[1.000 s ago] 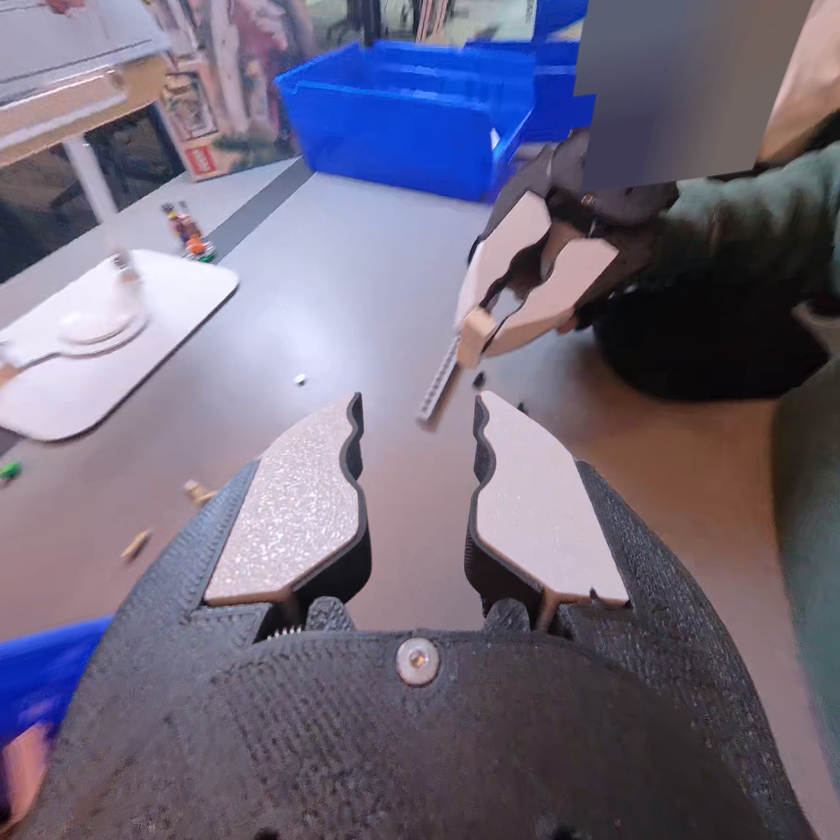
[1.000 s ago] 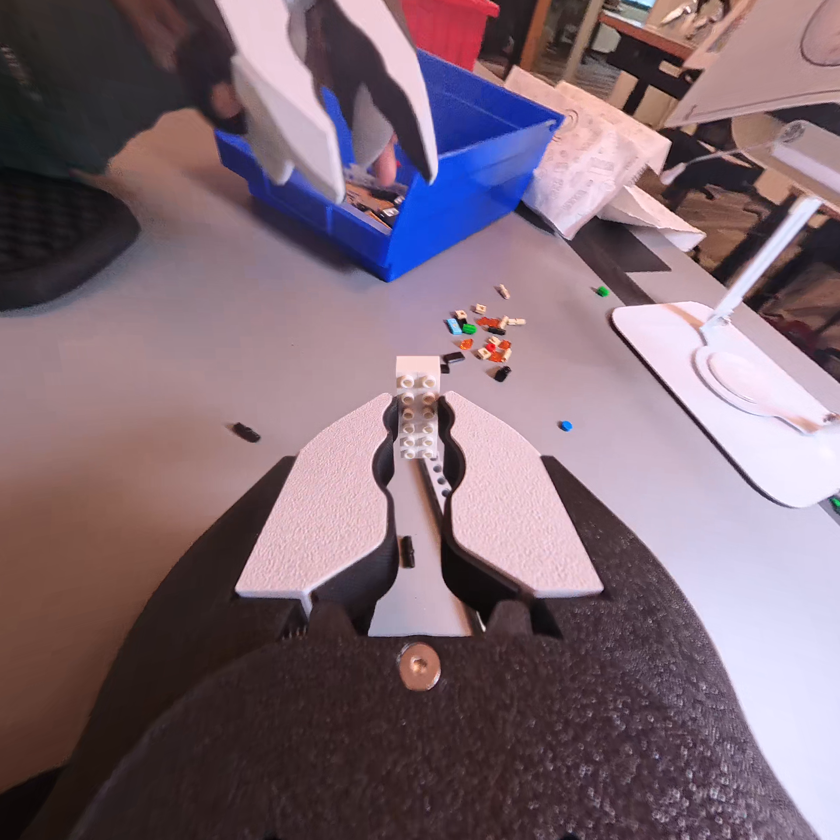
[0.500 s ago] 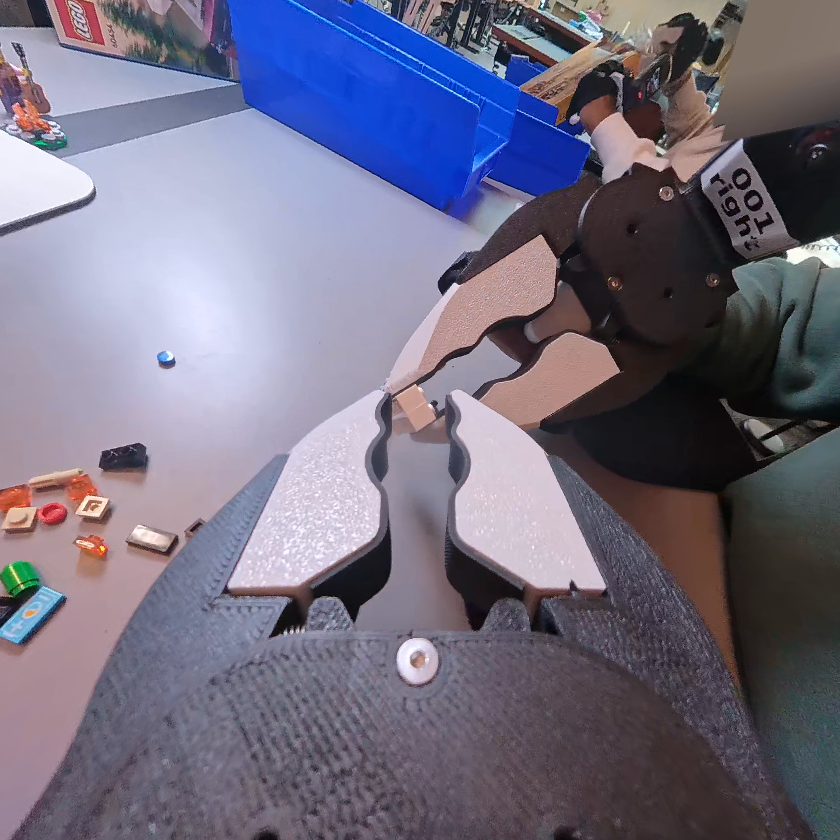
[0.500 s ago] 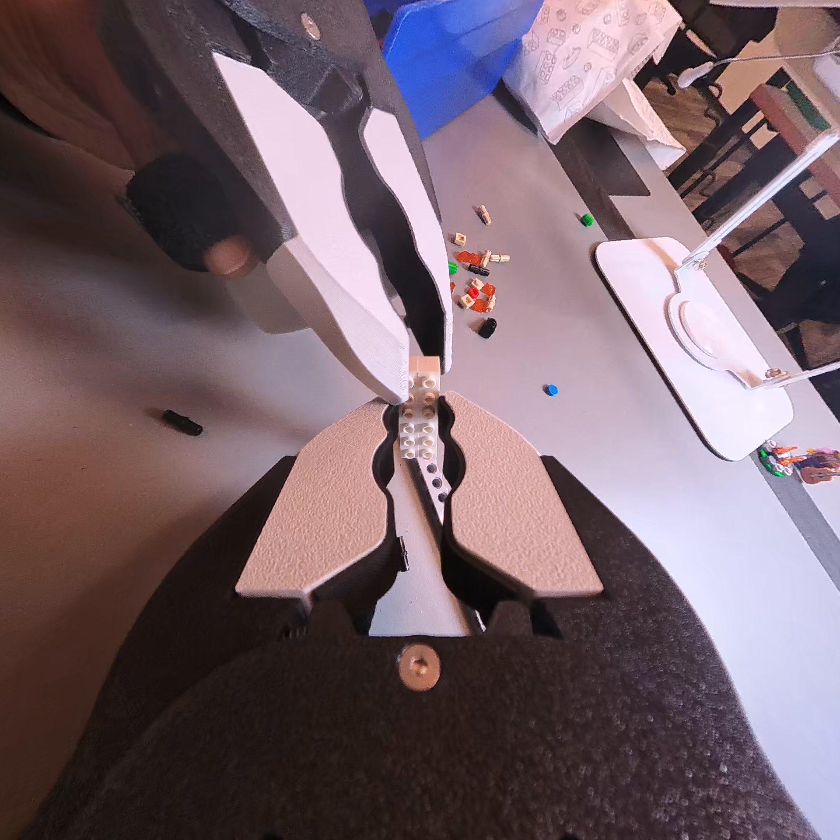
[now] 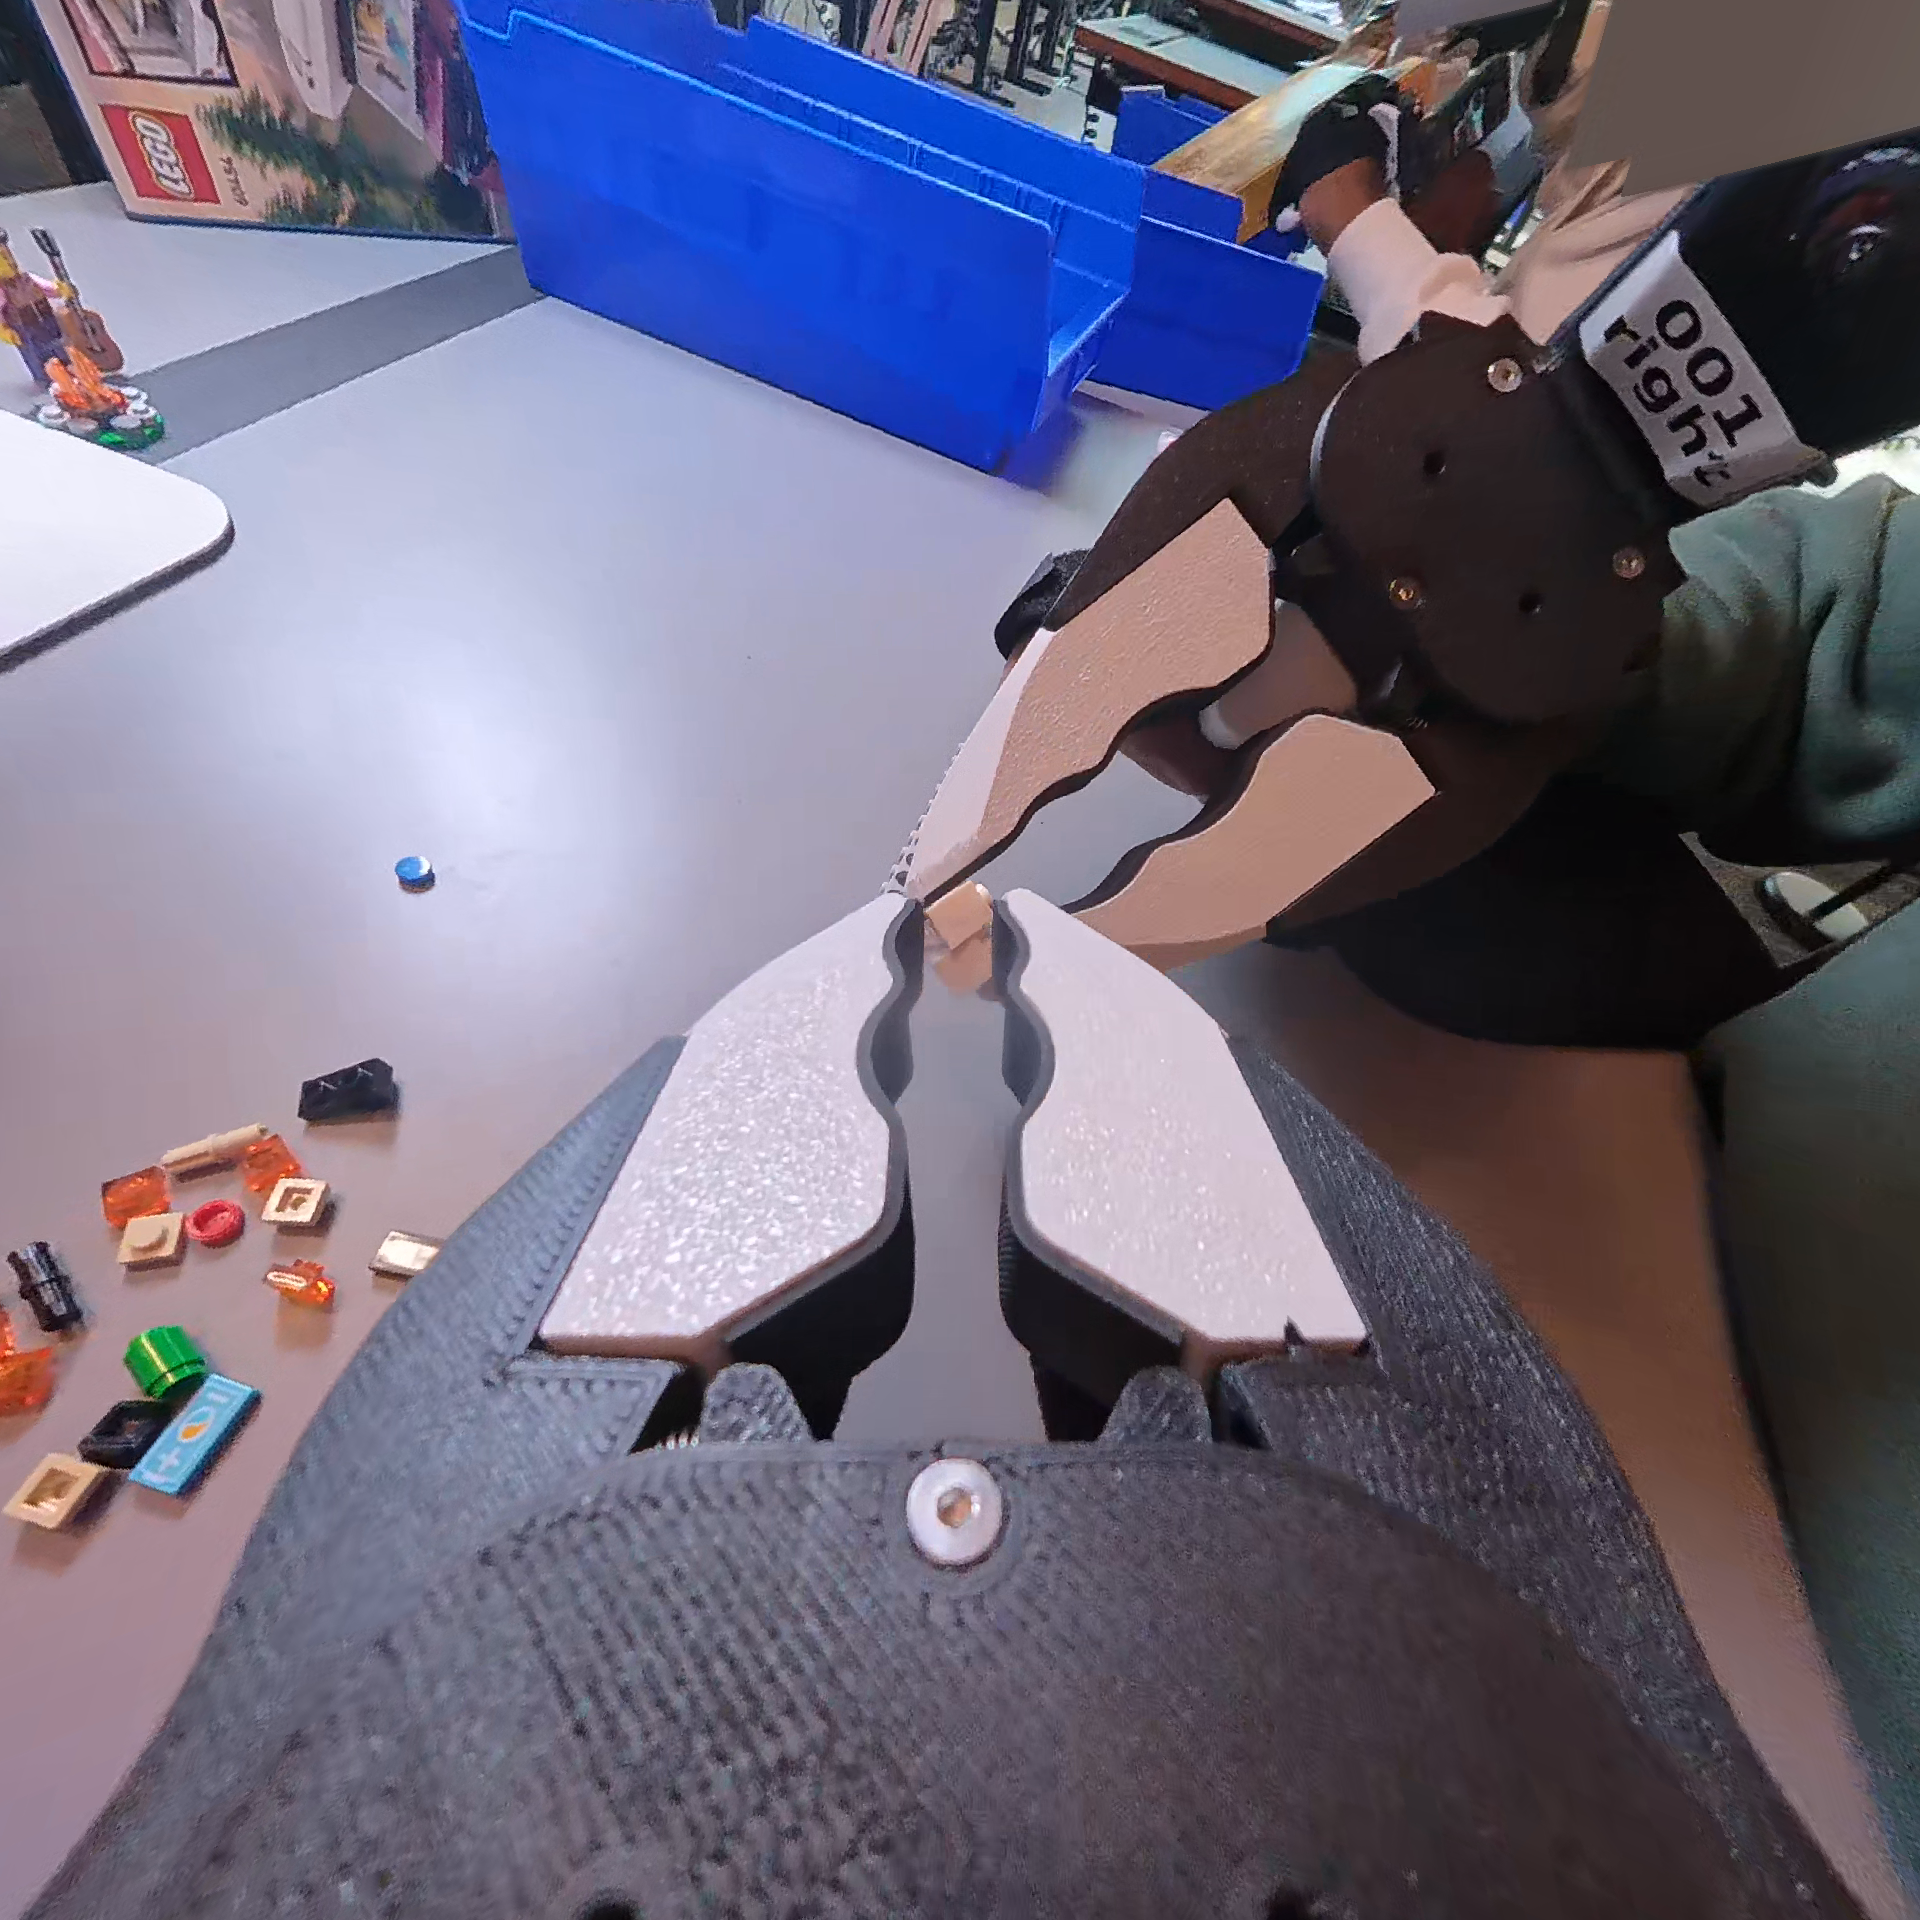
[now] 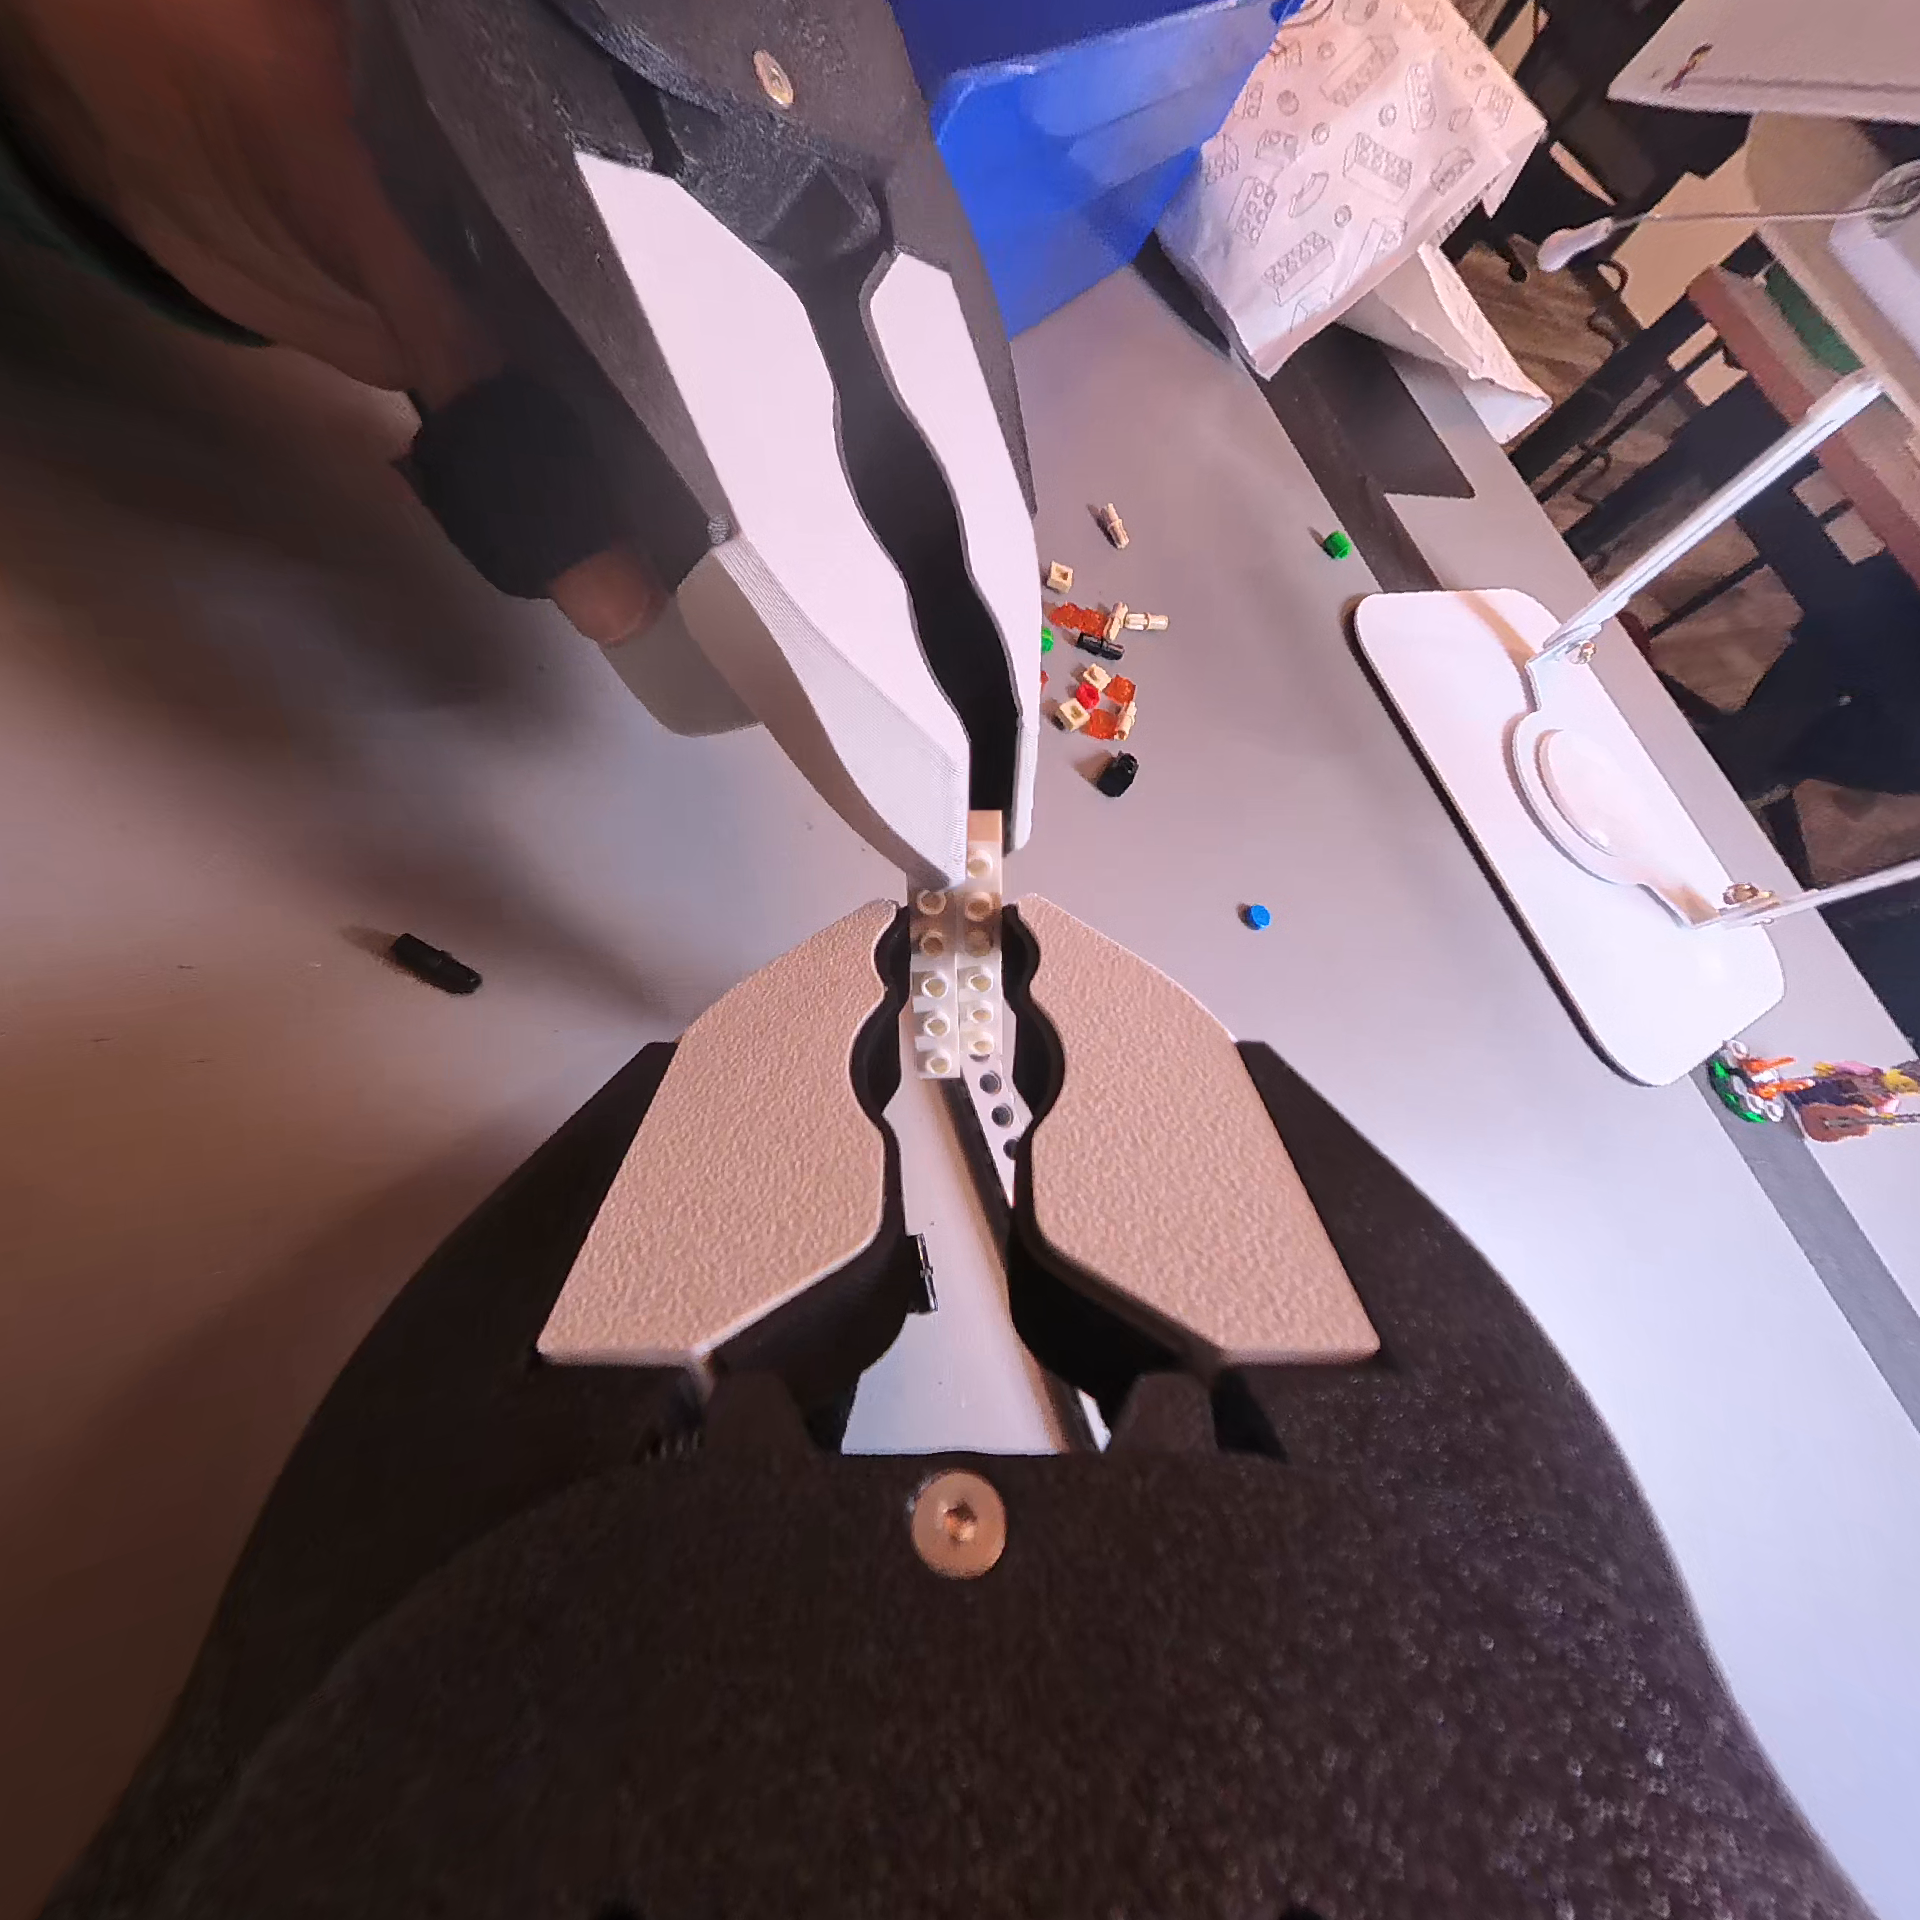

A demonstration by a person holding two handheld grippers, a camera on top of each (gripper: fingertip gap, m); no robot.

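Above the grey surface (image 6: 1351,1143), well clear of the blue bin (image 5: 831,260): right claw (image 6: 956,925) clamped on a white studded strip (image 6: 956,997), held up tip to tip against the left claw (image 5: 956,914). Left claw narrowed onto the small tan piece (image 6: 985,828) at the strip's far end, pads against both sides. Loose coloured bits (image 5: 208,1226) scattered nearby.

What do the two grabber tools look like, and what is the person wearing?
Each tool has a rough black printed body, one silver screw in the middle, and two wavy-edged fingers with pale speckled faces. The right one carries a white label. The person wears green sleeves and black fingerless gloves.
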